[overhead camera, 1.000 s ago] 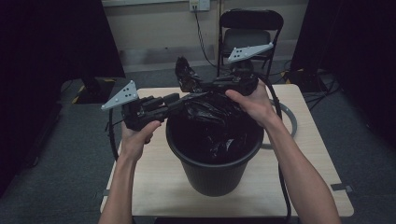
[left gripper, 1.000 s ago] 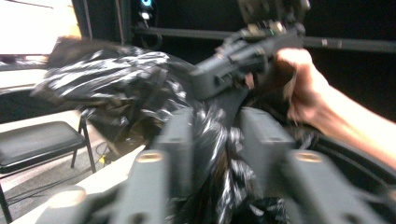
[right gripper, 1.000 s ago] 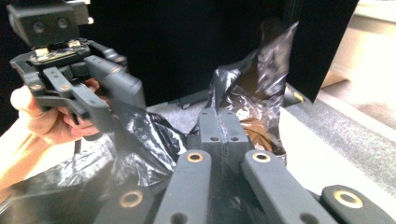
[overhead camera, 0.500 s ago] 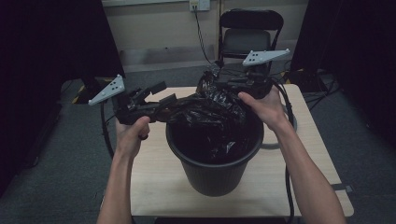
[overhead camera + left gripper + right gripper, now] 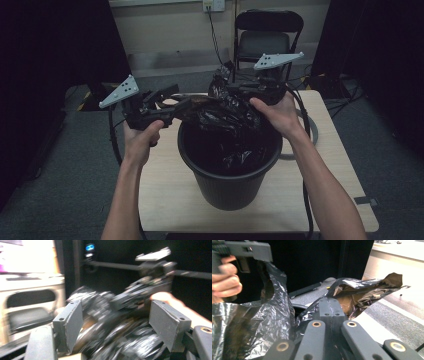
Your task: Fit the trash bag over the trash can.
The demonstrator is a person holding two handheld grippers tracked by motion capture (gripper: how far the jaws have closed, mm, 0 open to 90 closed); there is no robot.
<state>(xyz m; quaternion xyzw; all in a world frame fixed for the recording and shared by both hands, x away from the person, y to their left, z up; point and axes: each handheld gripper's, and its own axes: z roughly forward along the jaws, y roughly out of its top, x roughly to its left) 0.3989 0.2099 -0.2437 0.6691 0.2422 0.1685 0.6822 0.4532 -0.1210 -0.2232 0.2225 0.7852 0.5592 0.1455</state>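
Fitting the bag [image 5: 225, 112] into the bin [image 5: 230, 175] on the table [image 5: 165, 190], I keep my right hand-held gripper [image 5: 332, 307] clamped on its edge; my left hand-held gripper [image 5: 117, 327] has just been opening, film loose between its jaws. It's thin, light, slippery: best pinched at the hem.
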